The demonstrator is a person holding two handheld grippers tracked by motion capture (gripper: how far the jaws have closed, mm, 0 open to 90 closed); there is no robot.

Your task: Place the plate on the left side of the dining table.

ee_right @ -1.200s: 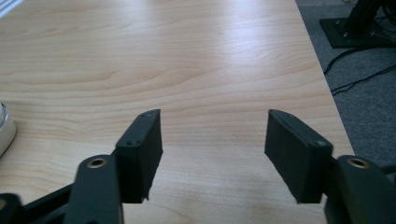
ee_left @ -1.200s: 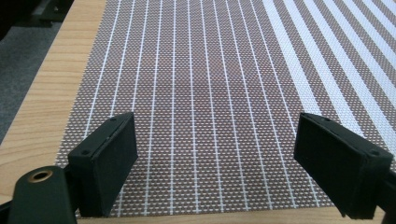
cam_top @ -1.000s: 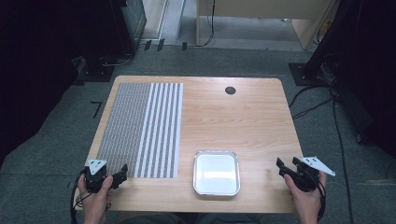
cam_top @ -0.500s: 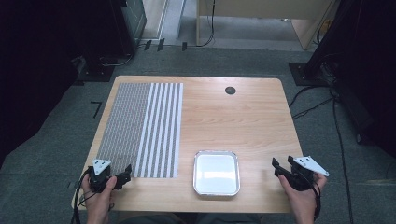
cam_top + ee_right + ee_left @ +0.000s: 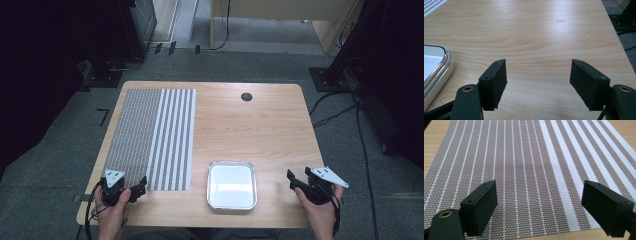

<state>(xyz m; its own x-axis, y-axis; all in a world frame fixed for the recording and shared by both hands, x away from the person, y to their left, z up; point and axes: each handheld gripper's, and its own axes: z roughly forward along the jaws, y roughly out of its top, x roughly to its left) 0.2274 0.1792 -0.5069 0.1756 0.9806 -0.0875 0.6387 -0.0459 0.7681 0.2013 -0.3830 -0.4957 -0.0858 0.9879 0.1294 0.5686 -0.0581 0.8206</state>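
Left gripper [image 5: 136,191] gapes wide and empty over the striped mat's [image 5: 152,135] near edge. Right gripper [image 5: 295,181], right of the tray [image 5: 232,205], empty, jaws just opening.

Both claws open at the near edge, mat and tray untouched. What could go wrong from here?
1. The left claw sits at the near edge of the flat striped mat; its pads may slide over the weave instead of pinching it.
2. The metal tray lies close to the mat; dragging the mat could nudge it.
3. The right claw could clip the tray's rim.
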